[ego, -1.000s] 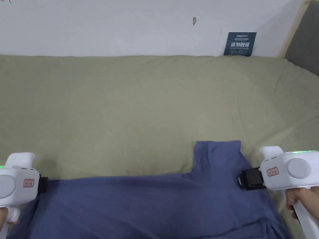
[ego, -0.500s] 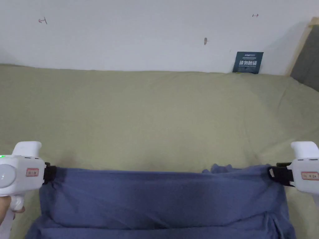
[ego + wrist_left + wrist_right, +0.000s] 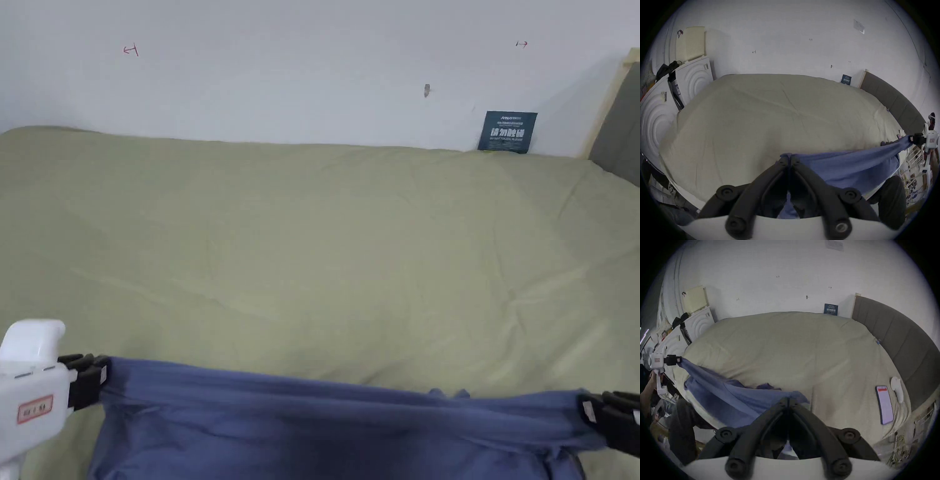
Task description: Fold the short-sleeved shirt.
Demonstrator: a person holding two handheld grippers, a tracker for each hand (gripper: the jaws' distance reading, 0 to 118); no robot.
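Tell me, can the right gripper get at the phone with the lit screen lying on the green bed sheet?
Probably not as things stand: the right gripper is shut on the blue shirt, stretched taut to the left gripper. The sheet toward the phone looks bare, so it would need to let go first.

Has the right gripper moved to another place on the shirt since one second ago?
Yes. The right gripper then gripped beside the raised sleeve, inward from the shirt edge; now it holds the stretched top edge's right end, further right against the bed.
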